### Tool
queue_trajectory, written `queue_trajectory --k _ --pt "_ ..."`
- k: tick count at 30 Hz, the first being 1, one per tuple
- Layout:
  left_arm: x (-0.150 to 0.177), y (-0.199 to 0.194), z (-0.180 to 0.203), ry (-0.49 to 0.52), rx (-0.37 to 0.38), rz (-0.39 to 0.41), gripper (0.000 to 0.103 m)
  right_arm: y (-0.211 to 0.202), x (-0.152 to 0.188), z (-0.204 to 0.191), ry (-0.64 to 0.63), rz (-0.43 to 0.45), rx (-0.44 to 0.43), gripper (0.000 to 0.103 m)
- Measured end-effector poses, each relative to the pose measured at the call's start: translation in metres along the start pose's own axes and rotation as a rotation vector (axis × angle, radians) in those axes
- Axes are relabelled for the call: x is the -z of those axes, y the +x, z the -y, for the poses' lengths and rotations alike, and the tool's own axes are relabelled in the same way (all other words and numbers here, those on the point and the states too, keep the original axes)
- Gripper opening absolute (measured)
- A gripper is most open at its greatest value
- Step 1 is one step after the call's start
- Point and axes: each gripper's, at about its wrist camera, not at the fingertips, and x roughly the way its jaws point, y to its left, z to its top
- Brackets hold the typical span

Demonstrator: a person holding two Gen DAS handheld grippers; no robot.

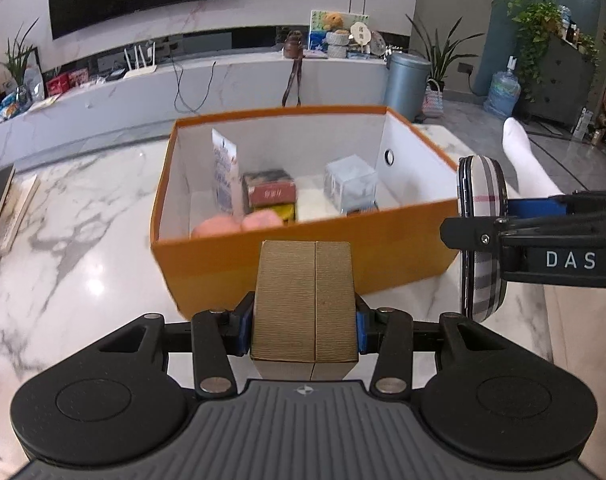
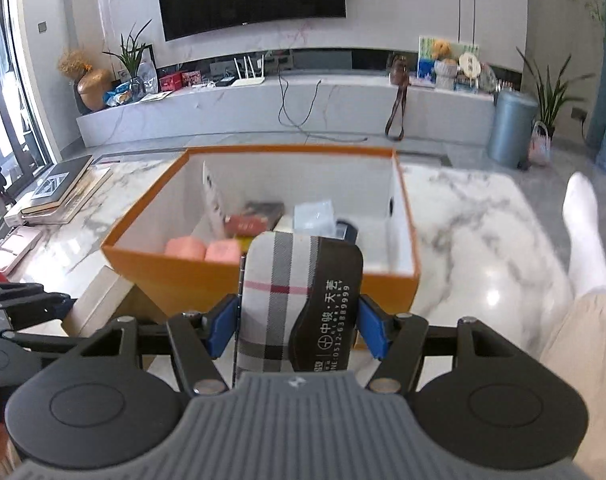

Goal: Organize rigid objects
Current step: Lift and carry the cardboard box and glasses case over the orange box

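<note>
While grippers clutch items, part-filled orange box (image 1: pixel 303 272).

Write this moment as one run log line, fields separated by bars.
left gripper: shut on tan box | right gripper: shut on plaid case | orange box: open, partly filled

- One orange box (image 1: pixel 303 264)
- Two pink blocks (image 2: pixel 201 249) inside it
- One clear cube (image 1: pixel 351 186)
- One gold carton (image 1: pixel 305 304)
- One plaid case (image 2: pixel 279 300)
- Two tongs (image 1: pixel 303 330)
</note>
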Motion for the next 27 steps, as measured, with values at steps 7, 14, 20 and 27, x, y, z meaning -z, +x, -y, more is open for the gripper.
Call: queue_trajectory --k 7,14,20,27 --pt "-0.025 0.004 -0.001 0.025 -0.002 0.037 0.051 0.004 -0.023 0.003 -0.061 0.024 0.008 0.063" --pt "-0.056 0.014 -0.007 0.025 -0.003 0.067 0.051 0.019 -0.048 0.011 -0.112 0.043 0.042 0.063" --pt "-0.080 0.031 -0.004 0.037 0.004 0.081 0.051 0.042 -0.075 0.022 -0.139 0.050 0.068 0.063" --pt "-0.092 0.057 -0.001 0.037 0.017 0.067 0.051 0.079 -0.093 0.031 -0.193 0.022 0.101 0.063"
